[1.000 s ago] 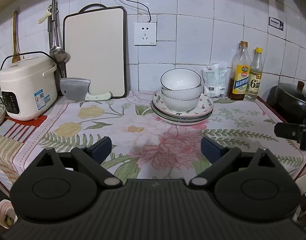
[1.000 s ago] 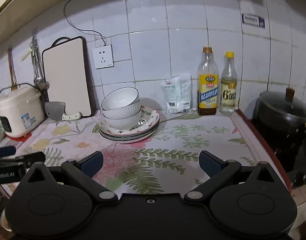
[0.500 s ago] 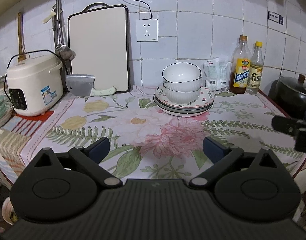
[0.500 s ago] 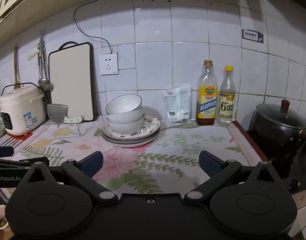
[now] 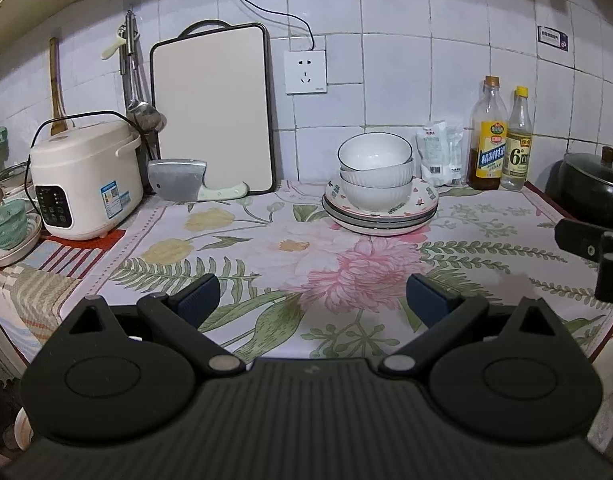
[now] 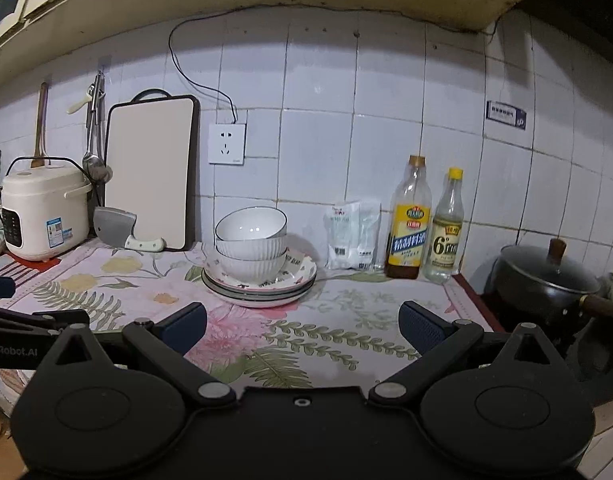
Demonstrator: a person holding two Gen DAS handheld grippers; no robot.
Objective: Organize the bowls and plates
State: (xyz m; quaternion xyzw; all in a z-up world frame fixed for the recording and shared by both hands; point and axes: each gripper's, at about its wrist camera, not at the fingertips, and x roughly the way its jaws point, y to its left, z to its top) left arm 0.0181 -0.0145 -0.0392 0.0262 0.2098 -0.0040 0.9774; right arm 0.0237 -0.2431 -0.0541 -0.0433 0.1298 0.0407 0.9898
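Stacked white bowls (image 5: pixel 375 178) sit on a stack of plates (image 5: pixel 380 216) at the back of the flowered counter cloth; they also show in the right wrist view, bowls (image 6: pixel 251 246) on plates (image 6: pixel 260 290). My left gripper (image 5: pixel 312 300) is open and empty, over the cloth's front part, well short of the stack. My right gripper (image 6: pixel 302 326) is open and empty, also back from the stack. The right gripper's tip (image 5: pixel 590 246) shows at the right edge of the left wrist view.
A rice cooker (image 5: pixel 86 182), a cleaver (image 5: pixel 186 186) and a cutting board (image 5: pixel 212 110) stand at the back left. Two bottles (image 5: pixel 500 136) and a white packet (image 5: pixel 440 154) stand at the back right. A black pot (image 6: pixel 546 284) sits on the stove at the right.
Both grippers have drawn back and risen from the counter; the plate stack looks smaller and farther. The jaws stayed open. The dishes have not moved.
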